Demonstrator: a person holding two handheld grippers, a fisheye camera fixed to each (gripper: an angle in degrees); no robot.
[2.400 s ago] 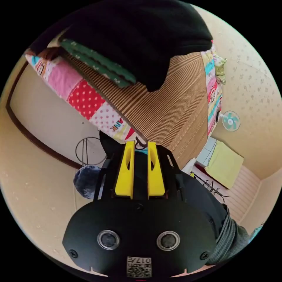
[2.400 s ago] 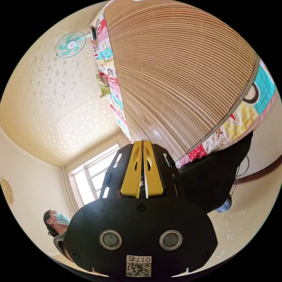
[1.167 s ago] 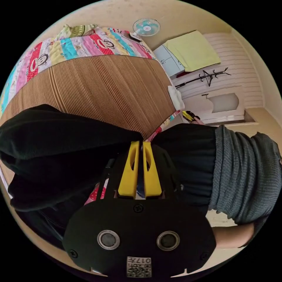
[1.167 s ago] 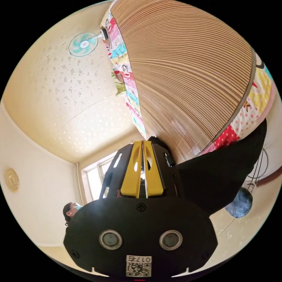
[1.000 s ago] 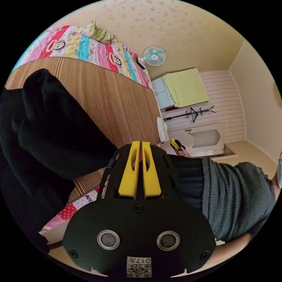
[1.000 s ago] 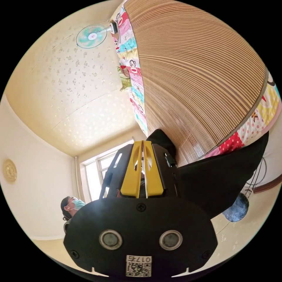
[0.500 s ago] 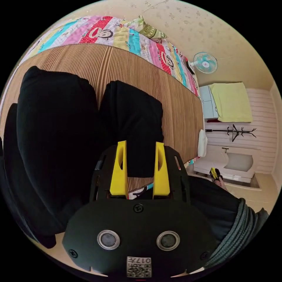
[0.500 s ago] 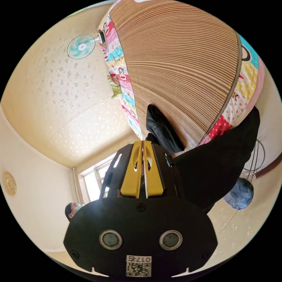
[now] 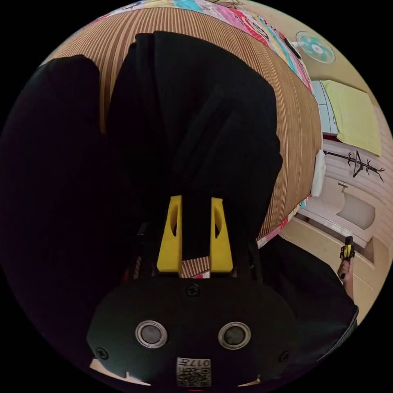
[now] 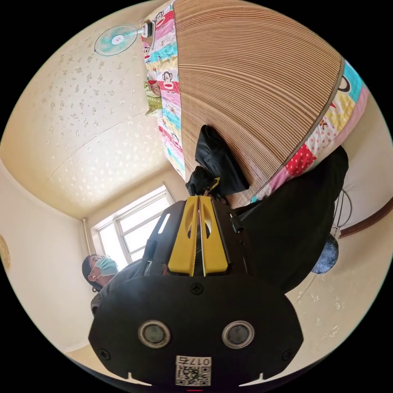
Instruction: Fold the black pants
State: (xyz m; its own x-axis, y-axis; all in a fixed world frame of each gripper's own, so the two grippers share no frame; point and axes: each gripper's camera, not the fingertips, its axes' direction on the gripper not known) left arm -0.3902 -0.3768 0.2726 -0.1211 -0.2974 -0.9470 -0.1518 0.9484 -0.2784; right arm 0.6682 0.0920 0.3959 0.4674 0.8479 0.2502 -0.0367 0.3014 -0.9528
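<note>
Left tongs [image 9: 195, 204] gape over black pants [image 9: 196, 123].

Left gripper view: left gripper [image 9: 195, 204] jaws apart, black pants [image 9: 192, 123] lying between them and heaped across the near mat [image 9: 292, 135]. Bare mat beyond the pants toward the quilt edge [image 9: 266, 30].

Right gripper view: mat [image 10: 262, 82] bare over most of its width; pants [image 10: 219, 157] bunched at its near edge; person [image 10: 100, 268] beside the window.
</note>
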